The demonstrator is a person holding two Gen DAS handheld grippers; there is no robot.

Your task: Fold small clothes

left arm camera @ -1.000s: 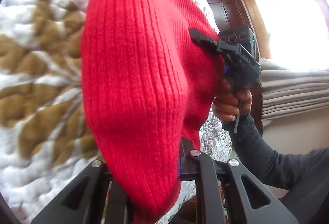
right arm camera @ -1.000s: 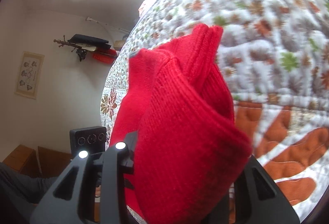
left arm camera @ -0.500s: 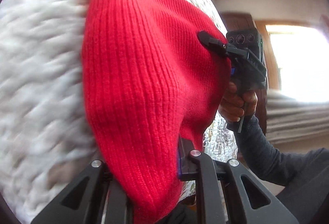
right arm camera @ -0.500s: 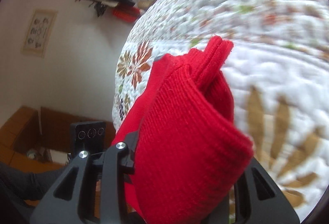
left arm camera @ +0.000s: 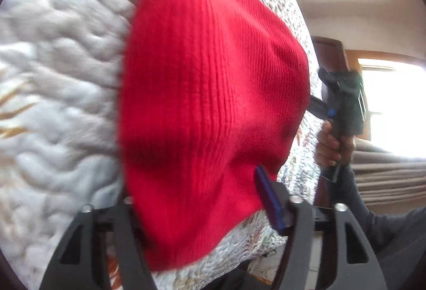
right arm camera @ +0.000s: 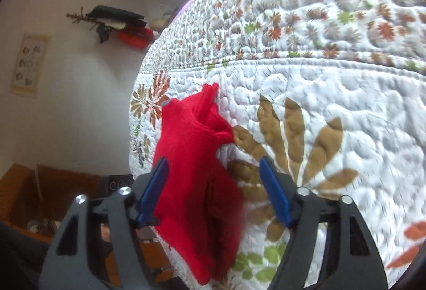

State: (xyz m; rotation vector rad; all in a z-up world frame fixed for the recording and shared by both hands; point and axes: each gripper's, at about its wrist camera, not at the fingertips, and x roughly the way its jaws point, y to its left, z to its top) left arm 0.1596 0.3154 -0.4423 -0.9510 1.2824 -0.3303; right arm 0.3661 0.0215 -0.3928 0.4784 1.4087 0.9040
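A red knitted hat [left arm camera: 213, 93] lies bunched on the white leaf-patterned quilt [left arm camera: 53, 77]. My left gripper [left arm camera: 197, 194] is open, its jaws spread wide around the hat's near edge. The hat hides the left finger; the right blue pad [left arm camera: 269, 202] shows. A hand [left arm camera: 330, 146] holds my right gripper [left arm camera: 315, 105] at the hat's far edge. In the right wrist view the hat [right arm camera: 191, 157] rests loosely between the spread blue pads [right arm camera: 274, 194] of my open right gripper [right arm camera: 215, 178].
The quilt [right arm camera: 319, 77] covers a bed whose edge drops off at the left. A wall shelf [right arm camera: 117, 18] and a picture [right arm camera: 29, 63] hang beyond it. A bright window [left arm camera: 394, 103], a dark wooden door [left arm camera: 327, 50] and a grey sleeve [left arm camera: 372, 223] lie to the right.
Both grippers were shut on the hat and held it up; both pairs of jaws have now spread apart. The hat has sunk onto the quilt.
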